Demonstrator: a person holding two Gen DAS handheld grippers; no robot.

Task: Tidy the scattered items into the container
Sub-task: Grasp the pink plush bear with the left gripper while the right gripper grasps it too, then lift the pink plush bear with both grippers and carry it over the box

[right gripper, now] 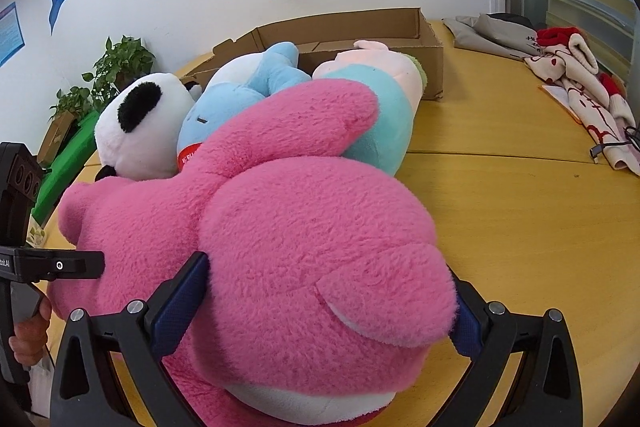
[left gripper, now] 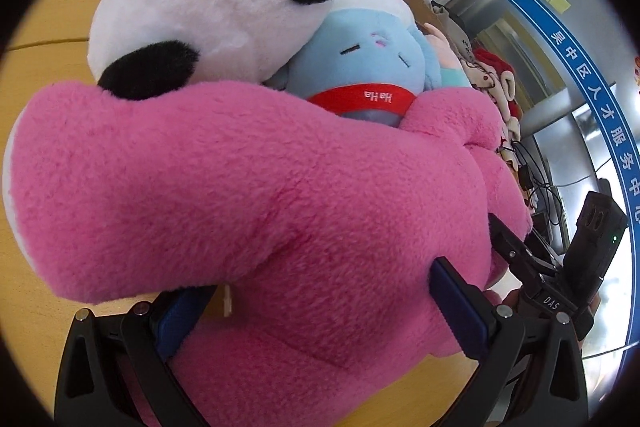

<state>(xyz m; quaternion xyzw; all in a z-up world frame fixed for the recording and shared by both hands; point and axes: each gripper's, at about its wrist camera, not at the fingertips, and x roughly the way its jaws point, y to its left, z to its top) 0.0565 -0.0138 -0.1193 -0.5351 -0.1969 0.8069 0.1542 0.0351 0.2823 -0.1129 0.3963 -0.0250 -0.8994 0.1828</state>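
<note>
Our left gripper (left gripper: 320, 303) has its blue-padded jaws spread wide and pressed into the pink plush bear (left gripper: 256, 195), one pad on each side of its body. Our right gripper (right gripper: 328, 303) does likewise, its jaws wide apart and clamped on the bear's big rounded head. The bear lies on the yellow wooden table (right gripper: 520, 227), its arm draped over a light blue plush (right gripper: 236, 99) with a red collar. Pressed against these we see a panda plush (right gripper: 140, 123) and a pink and teal plush (right gripper: 384, 107). Just behind the pile stands the open cardboard box (right gripper: 432, 63). Patterned cloth (right gripper: 580, 83) lies at the far right.
</note>
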